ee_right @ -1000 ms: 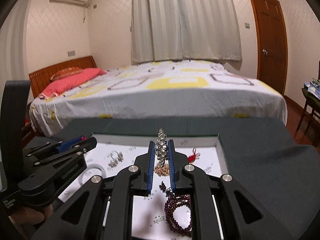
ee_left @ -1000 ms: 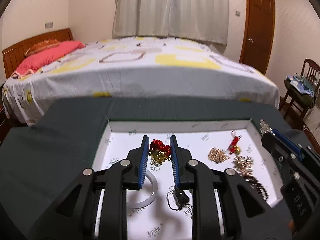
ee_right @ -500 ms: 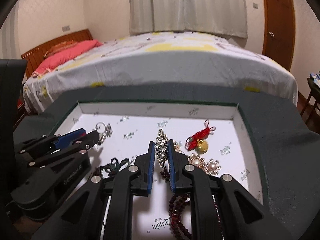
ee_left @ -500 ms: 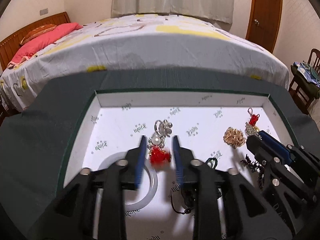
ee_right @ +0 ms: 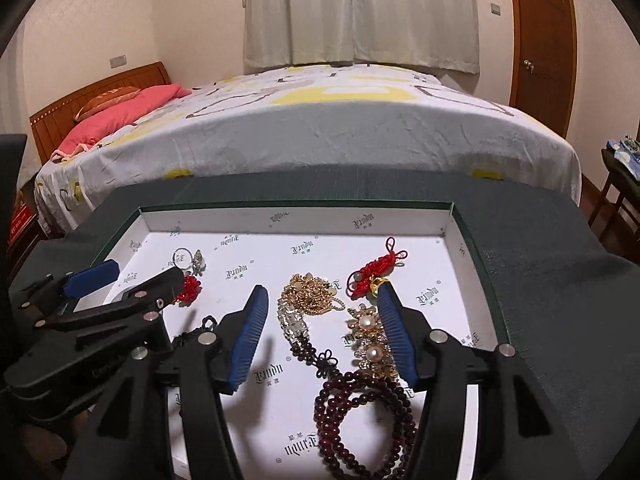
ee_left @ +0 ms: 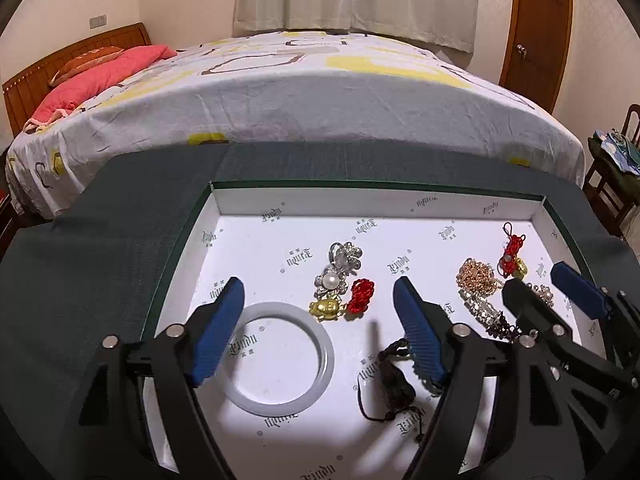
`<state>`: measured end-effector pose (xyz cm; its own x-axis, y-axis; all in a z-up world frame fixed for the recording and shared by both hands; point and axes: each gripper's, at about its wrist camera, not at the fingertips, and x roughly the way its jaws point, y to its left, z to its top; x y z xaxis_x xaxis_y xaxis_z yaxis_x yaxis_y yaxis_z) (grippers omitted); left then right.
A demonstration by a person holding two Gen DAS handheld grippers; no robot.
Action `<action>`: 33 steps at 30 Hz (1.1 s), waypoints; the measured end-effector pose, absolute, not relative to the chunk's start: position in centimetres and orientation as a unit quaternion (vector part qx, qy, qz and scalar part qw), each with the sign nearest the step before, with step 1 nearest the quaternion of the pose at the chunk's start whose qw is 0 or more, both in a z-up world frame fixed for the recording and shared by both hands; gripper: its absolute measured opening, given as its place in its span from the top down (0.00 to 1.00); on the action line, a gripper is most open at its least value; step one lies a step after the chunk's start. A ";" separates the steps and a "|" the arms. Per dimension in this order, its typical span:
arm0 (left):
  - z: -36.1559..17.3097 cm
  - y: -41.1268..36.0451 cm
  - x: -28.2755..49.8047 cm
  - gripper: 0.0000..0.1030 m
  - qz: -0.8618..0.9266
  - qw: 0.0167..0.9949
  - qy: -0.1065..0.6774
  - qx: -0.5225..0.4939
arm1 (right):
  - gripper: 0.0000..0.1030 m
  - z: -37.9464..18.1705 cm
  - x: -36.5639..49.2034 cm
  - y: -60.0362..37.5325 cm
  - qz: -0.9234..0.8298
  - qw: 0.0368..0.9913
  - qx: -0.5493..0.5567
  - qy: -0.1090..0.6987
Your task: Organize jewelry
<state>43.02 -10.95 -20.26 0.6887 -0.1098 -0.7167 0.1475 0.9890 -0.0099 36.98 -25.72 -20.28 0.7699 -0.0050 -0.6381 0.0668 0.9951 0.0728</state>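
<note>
1. Jewelry all lies inside the white box (ee_left: 248, 204) on the dark-cloth bench (ee_left: 100, 232); nothing is held, so the sorting looks well along. No loose pieces show on the cloth outside the box.
2. Left gripper (ee_left: 318, 322): jaws opening, spread wide, pads on nothing. Red-gold charm (ee_left: 344, 304) lies flat between and just past the tips, beside the pearl brooch (ee_left: 338, 268).
3. Right gripper (ee_right: 320, 332): jaws opening, nothing pinched. Crystal strip (ee_right: 291, 322) lies on the box floor between them, touching the gold chain (ee_right: 310, 296) at its far end.
4. Left half of the box: white bangle (ee_left: 280, 356), smooth hard ring, near; black cord (ee_left: 394, 380), limp and knotted, to its right.
5. Right half of the box: garnet beads (ee_right: 352, 412), round glossy strand, near; pearl cluster (ee_right: 370, 344), gold with white pearls, against the right pad; red knot charm (ee_right: 376, 270), braided cord with gold bell, far.
6. Left to do, by my guess: the right-side pieces overlap and touch, so they may still need spreading apart. No lid or dividers in view; cannot tell the final layout wanted.
</note>
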 end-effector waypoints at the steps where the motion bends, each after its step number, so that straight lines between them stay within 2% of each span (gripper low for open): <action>1: -20.3 -10.9 43.1 0.23 -0.068 0.919 0.387 0.026 | 0.43 -20.2 36.9 -25.8 -0.022 0.940 0.044 0.337; 7: -19.7 -10.9 42.4 0.14 -0.051 0.926 0.373 0.045 | 0.27 -19.8 36.2 -26.0 -0.044 0.945 0.029 0.324; 9: -19.5 -10.9 41.8 0.13 -0.053 0.927 0.368 0.051 | 0.25 -19.7 35.6 -26.0 -0.044 0.945 0.026 0.323; 20: -14.8 -8.8 31.3 0.10 -0.053 0.936 0.344 0.054 | 0.25 -16.4 26.3 -26.2 -0.041 0.945 0.023 0.323; 24: -12.1 -6.5 25.6 0.06 -0.050 0.937 0.345 0.017 | 0.24 -13.7 21.2 -25.8 -0.036 0.949 0.019 0.313; 33: -6.2 -3.1 14.3 0.04 -0.031 0.950 0.310 0.011 | 0.21 -7.8 11.7 -25.2 -0.028 0.961 0.016 0.274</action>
<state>14.32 -3.09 -6.18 0.8064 -0.0526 -0.5890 0.0666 0.9978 0.0020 11.71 -25.23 -7.84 0.8486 -0.0445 -0.5271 0.0622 0.9979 0.0159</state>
